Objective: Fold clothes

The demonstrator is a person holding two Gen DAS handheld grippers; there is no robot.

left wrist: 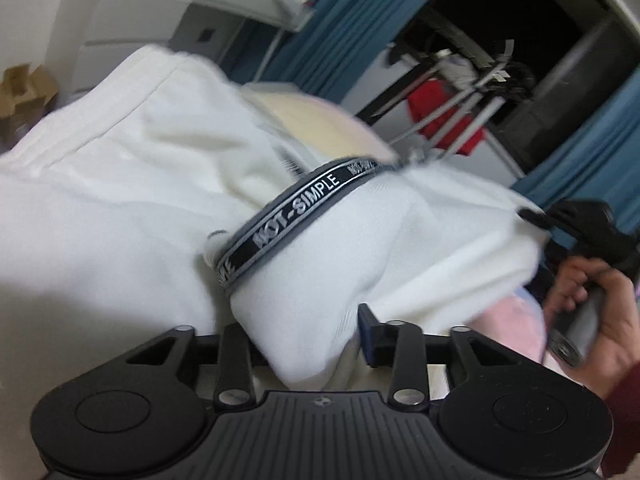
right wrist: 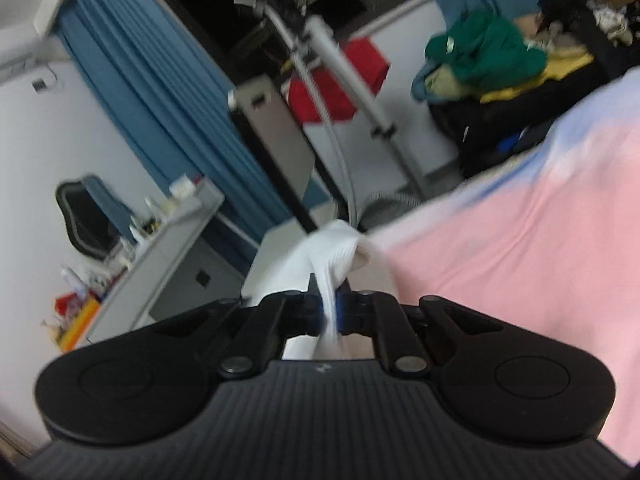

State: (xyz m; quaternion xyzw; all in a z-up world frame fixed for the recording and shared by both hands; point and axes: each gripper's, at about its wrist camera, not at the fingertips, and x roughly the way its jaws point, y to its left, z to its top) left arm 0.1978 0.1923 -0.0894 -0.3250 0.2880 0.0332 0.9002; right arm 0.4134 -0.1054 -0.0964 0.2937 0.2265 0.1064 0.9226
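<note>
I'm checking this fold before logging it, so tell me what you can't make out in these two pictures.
- Left gripper: the white garment bulges between its fingers and covers the left one, so the grip is unclear.
- Garment type: left wrist view, folds and frame edges cut off its outline.
- Band lettering: first word motion-blurred.
- Right gripper: pinches white cloth, but its own body hides everything below.
- Clothes pile: right wrist view, too blurred to tell items apart.

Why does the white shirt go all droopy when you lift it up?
The white shirt looks soft and floppy: it sags and wrinkles between the grippers. It's probably light, since the right gripper holds it by a small bunched pinch. The left gripper has fabric draped between its open fingers.
</note>
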